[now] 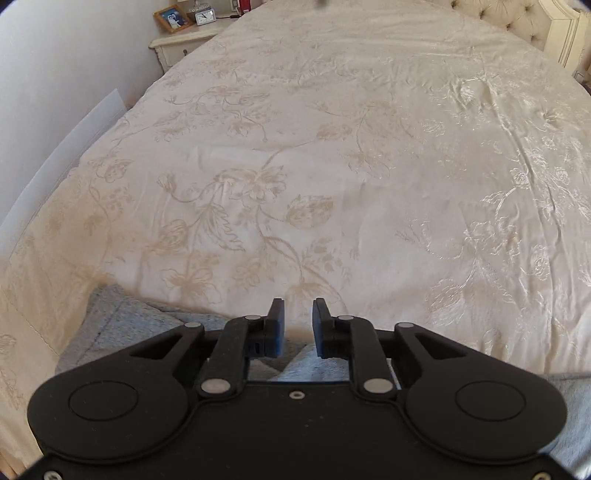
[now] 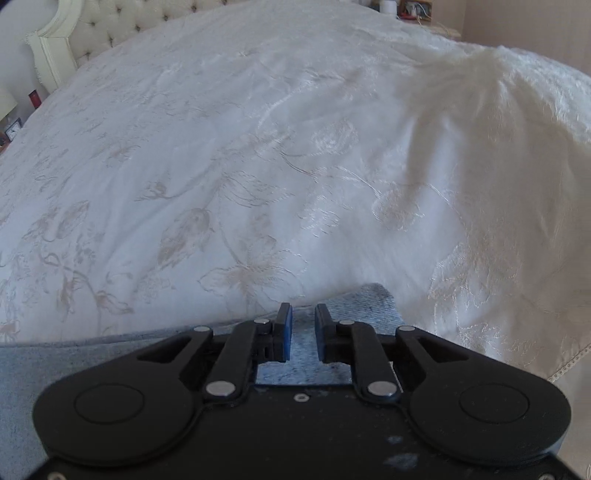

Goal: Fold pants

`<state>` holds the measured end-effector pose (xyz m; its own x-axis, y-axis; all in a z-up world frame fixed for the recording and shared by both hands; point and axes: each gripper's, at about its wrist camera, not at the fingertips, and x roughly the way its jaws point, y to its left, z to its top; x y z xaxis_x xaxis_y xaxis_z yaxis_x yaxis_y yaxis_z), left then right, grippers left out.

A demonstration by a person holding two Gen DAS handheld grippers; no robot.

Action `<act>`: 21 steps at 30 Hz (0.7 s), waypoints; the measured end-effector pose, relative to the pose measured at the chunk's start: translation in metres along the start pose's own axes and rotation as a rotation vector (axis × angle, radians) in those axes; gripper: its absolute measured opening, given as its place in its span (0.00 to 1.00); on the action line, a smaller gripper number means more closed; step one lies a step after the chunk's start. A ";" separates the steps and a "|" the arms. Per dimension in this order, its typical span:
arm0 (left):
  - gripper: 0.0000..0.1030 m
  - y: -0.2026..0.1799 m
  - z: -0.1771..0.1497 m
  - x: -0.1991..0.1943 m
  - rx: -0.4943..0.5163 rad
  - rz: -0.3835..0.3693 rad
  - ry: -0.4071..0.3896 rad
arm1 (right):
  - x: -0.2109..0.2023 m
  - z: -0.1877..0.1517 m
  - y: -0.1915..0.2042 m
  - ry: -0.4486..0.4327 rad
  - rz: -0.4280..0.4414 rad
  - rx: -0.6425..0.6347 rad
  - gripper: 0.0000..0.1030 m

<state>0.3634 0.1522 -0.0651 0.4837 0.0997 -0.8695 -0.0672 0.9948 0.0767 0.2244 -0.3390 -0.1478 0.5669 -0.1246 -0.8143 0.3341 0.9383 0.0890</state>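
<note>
Through the left wrist camera, my left gripper (image 1: 298, 325) stands partly open with nothing between its pads, hanging above the pale grey pants (image 1: 122, 325), which lie along the near edge of the floral bedspread (image 1: 295, 147); I judge the flat bed gives the cloth a smooth surface for folding. A nightstand (image 1: 177, 44) with a framed photo (image 1: 173, 17) and a small clock (image 1: 204, 16) sits far off; no writing is legible. Through the right wrist camera, my right gripper (image 2: 303, 332) is likewise partly open, its pads gripping nothing, with the pants (image 2: 55, 369) directly beneath.
</note>
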 end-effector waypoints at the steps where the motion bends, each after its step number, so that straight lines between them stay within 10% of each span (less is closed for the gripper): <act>1: 0.37 0.012 -0.004 0.000 0.007 -0.001 0.005 | -0.010 -0.001 0.009 -0.021 0.018 -0.004 0.16; 21: 0.36 0.204 -0.028 0.056 0.091 -0.109 0.127 | -0.090 -0.085 0.354 0.150 0.524 -0.092 0.17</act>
<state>0.3523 0.3600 -0.1124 0.3693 -0.0063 -0.9293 0.0612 0.9980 0.0175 0.2278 0.0317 -0.0917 0.5239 0.4073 -0.7480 -0.0347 0.8877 0.4591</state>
